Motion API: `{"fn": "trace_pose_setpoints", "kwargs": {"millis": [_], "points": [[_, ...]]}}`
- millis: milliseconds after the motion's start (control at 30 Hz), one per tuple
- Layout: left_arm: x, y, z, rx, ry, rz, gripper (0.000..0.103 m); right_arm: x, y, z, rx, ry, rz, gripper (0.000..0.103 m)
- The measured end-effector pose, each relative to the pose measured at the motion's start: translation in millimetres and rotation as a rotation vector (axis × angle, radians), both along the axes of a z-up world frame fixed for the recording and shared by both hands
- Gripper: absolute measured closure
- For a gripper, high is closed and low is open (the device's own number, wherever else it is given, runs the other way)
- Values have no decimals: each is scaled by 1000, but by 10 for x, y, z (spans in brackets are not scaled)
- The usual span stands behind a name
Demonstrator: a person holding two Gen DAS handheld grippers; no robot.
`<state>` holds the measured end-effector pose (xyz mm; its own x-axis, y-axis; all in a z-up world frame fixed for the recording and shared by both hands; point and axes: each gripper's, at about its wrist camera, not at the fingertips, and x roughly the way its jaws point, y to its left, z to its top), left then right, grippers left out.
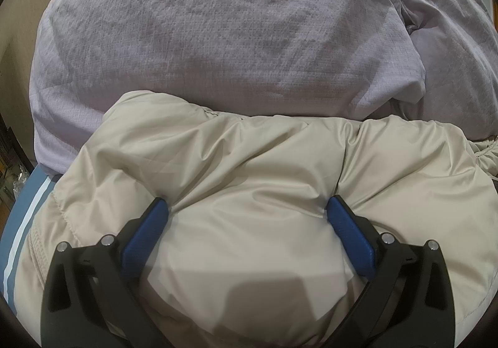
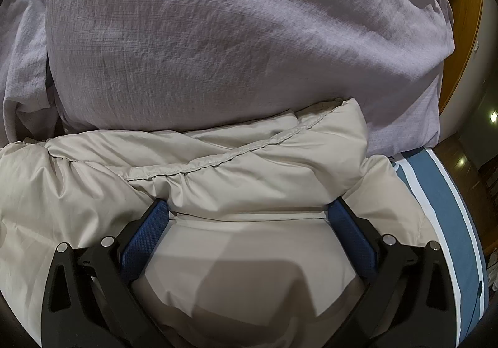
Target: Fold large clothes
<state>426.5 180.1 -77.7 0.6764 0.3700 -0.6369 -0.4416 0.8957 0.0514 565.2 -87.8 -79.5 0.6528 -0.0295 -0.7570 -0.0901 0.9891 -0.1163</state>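
A beige puffy jacket [image 1: 236, 161] lies on the bed and fills the lower half of both views; it also shows in the right wrist view [image 2: 218, 167], where a stitched hem [image 2: 218, 161] runs across it. My left gripper [image 1: 247, 208] is open, its blue-padded fingers [image 1: 149, 229] wide apart and pressed into the jacket's padding. My right gripper [image 2: 249, 209] is open too, its blue pads [image 2: 351, 236] spread against a folded layer of the jacket.
A lilac-grey pillow or duvet [image 1: 218, 21] lies just beyond the jacket, also in the right wrist view [image 2: 233, 36]. A blue sheet with white stripes [image 2: 442, 192] shows at the bed's edge. A wooden door frame [image 2: 463, 21] stands to the right.
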Motion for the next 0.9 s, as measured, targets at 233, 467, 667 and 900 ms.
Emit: {"fn": "trace_pose_setpoints", "kwargs": {"millis": [233,467,667,900], "points": [[6,11,3,-1,3,1,2,6,-6,-5,-1,1,0,1],[-7,-13,10,-7,0,0,2,14,-42,-28,10,1,0,1],[-62,-7,17,-23,-3,1,2,35,-85,-55,40,9,0,1],[-737,-150,311,41,30,18,2,-473,-490,256,84,-22,1,1]]}}
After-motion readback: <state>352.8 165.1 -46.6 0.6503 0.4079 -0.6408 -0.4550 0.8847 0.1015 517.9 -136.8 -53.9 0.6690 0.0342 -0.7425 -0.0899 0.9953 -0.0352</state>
